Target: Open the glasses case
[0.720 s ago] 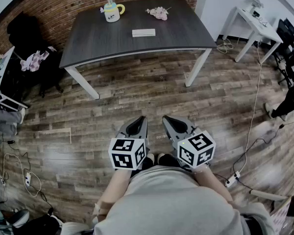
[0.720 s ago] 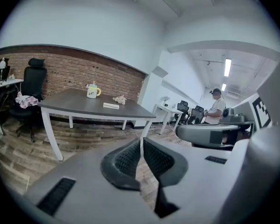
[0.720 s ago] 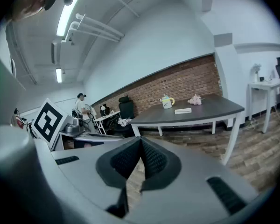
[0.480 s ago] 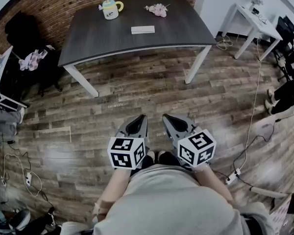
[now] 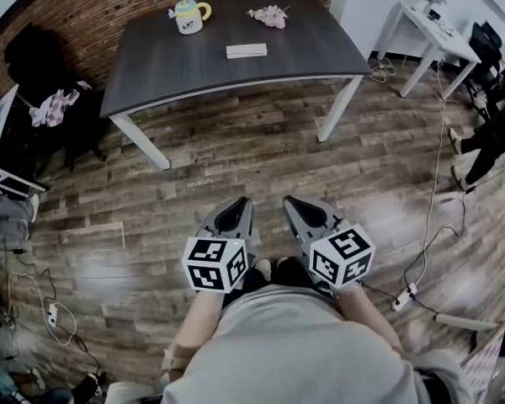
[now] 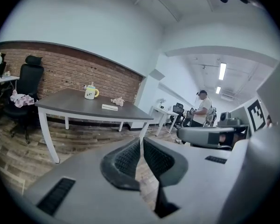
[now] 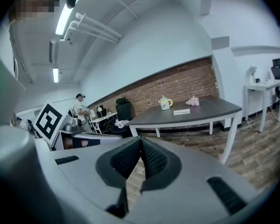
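Note:
The glasses case (image 5: 247, 50) is a flat white box lying on the dark table (image 5: 303, 61) across the room; it also shows in the left gripper view (image 6: 109, 107) and the right gripper view (image 7: 181, 111). Both grippers are held close in front of the person's body, far from the table and over the wooden floor. The left gripper (image 5: 240, 202) (image 6: 141, 140) is shut with nothing between its jaws. Beside it, the right gripper (image 5: 289, 200) (image 7: 140, 139) is also shut and holds nothing.
On the table stand a mug with a yellow handle (image 5: 189, 17) and a pink bundle (image 5: 271, 17). A black chair (image 5: 34, 66) with cloth stands at the left, a white desk (image 5: 429, 32) at the right. Cables (image 5: 429, 225) run over the floor; a person (image 5: 492, 137) is at the right edge.
Both grippers keep their pose, still shut. The head view has shifted a little, and the person at the right edge has moved further up the picture.

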A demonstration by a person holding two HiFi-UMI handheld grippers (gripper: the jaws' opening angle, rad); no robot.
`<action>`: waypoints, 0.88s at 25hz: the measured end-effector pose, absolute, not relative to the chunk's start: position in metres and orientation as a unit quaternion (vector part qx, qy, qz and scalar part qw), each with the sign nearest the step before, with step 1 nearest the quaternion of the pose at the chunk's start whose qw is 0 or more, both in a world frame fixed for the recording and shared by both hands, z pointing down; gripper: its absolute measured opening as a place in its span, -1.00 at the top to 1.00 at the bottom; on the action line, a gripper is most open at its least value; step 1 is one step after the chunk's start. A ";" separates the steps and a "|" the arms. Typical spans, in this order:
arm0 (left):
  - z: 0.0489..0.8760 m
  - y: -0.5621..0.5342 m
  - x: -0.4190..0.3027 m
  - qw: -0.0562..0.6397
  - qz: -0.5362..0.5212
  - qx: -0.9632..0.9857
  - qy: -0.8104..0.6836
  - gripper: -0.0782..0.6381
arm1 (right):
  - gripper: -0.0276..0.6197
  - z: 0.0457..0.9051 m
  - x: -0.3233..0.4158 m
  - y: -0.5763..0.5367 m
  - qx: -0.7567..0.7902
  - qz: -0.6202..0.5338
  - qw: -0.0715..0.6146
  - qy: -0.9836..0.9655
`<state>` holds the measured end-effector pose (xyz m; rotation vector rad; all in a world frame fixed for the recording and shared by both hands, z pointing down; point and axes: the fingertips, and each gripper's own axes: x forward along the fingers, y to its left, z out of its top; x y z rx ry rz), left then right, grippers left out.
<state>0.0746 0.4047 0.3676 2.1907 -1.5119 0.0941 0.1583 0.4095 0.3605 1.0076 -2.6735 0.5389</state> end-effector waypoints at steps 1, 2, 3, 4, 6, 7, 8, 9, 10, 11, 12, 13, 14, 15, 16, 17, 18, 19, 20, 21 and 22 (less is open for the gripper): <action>0.368 0.406 0.074 0.237 0.034 0.800 -0.550 0.68 | 0.89 0.363 0.158 0.411 0.347 0.185 0.121 -0.912; 0.369 0.408 0.073 0.238 0.033 0.802 -0.547 0.68 | 0.89 0.366 0.159 0.412 0.349 0.187 0.123 -0.910; 0.370 0.410 0.073 0.240 0.033 0.804 -0.544 0.68 | 0.89 0.369 0.159 0.413 0.352 0.189 0.126 -0.908; 0.372 0.412 0.073 0.243 0.033 0.805 -0.541 0.68 | 0.89 0.371 0.159 0.414 0.355 0.192 0.130 -0.906; 0.379 0.416 0.073 0.254 0.035 0.804 -0.536 0.68 | 0.86 0.376 0.158 0.415 0.359 0.194 0.138 -0.903; 0.382 0.418 0.072 0.259 0.038 0.803 -0.535 0.68 | 0.76 0.377 0.157 0.415 0.360 0.194 0.141 -0.902; 0.385 0.418 0.072 0.263 0.041 0.802 -0.534 0.68 | 0.75 0.378 0.156 0.414 0.361 0.194 0.143 -0.901; 0.387 0.418 0.072 0.264 0.044 0.802 -0.534 0.68 | 0.74 0.378 0.156 0.413 0.361 0.194 0.143 -0.901; 0.388 0.418 0.071 0.263 0.046 0.802 -0.535 0.68 | 0.71 0.378 0.155 0.410 0.361 0.197 0.141 -0.901; 0.389 0.416 0.070 0.262 0.047 0.801 -0.536 0.68 | 0.67 0.379 0.154 0.407 0.360 0.200 0.138 -0.901; 0.391 0.414 0.069 0.263 0.048 0.799 -0.539 0.68 | 0.67 0.379 0.152 0.404 0.357 0.204 0.136 -0.901; 0.392 0.411 0.067 0.265 0.047 0.797 -0.541 0.68 | 0.65 0.380 0.150 0.400 0.354 0.205 0.136 -0.902; 0.394 0.408 0.065 0.269 0.047 0.794 -0.543 0.68 | 0.62 0.381 0.148 0.397 0.351 0.205 0.137 -0.903; 0.396 0.404 0.063 0.272 0.046 0.792 -0.545 0.68 | 0.60 0.381 0.145 0.392 0.348 0.205 0.140 -0.904; 0.397 0.399 0.060 0.273 0.045 0.790 -0.548 0.68 | 0.57 0.382 0.142 0.387 0.345 0.205 0.141 -0.905; 0.398 0.393 0.056 0.273 0.045 0.787 -0.551 0.68 | 0.55 0.383 0.140 0.381 0.342 0.205 0.142 -0.906; 0.399 0.388 0.053 0.273 0.045 0.785 -0.555 0.68 | 0.54 0.385 0.137 0.374 0.339 0.207 0.142 -0.907; 0.400 0.382 0.049 0.273 0.045 0.782 -0.558 0.68 | 0.52 0.387 0.135 0.367 0.337 0.210 0.141 -0.907; 0.401 0.377 0.046 0.275 0.046 0.779 -0.562 0.68 | 0.50 0.389 0.133 0.359 0.335 0.214 0.141 -0.907; 0.403 0.371 0.043 0.277 0.048 0.776 -0.565 0.68 | 0.50 0.391 0.131 0.350 0.335 0.217 0.142 -0.906; 0.404 0.366 0.040 0.280 0.049 0.773 -0.567 0.68 | 0.47 0.392 0.129 0.341 0.335 0.219 0.143 -0.905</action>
